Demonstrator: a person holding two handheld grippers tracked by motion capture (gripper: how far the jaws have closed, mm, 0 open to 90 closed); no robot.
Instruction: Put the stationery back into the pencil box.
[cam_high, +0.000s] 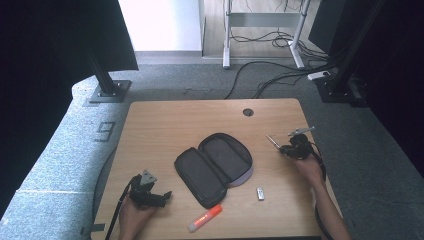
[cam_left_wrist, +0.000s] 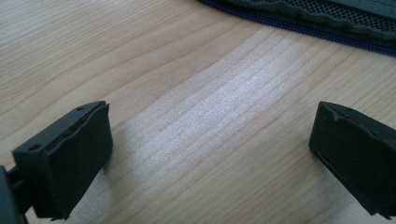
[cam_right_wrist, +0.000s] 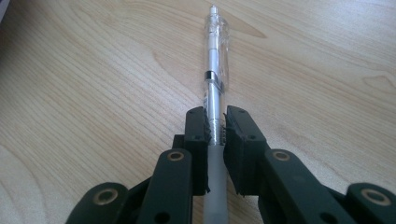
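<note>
Gripping a clear pen (cam_right_wrist: 215, 70) along its barrel, the right tongs (cam_right_wrist: 215, 128) have their jaws closed almost fully, the black pads pressing the pen from both sides just behind the transparent section. The pen runs straight out ahead of these tongs, in line with them, which looks like a hold chosen so it can be carried and slid lengthwise into something narrow. In the high view the right tongs (cam_high: 295, 147) sit at the far right of the wooden surface (cam_high: 165, 125), with the pen's tip (cam_high: 272, 141) pointing toward the open pencil case (cam_high: 214, 167).

The case lies unzipped and spread flat between the two tongs, both halves facing up, so it is probably the intended container. The left tongs (cam_high: 150, 192) rest low over the surface with jaws wide apart and nothing between them; their own view shows bare wood ahead and the case's zipper edge (cam_left_wrist: 299, 25) just beyond, likely placed there to steady it.

A glue stick (cam_high: 205, 218) and a small silver item (cam_high: 260, 193) lie near the case, loose on the surface.
</note>
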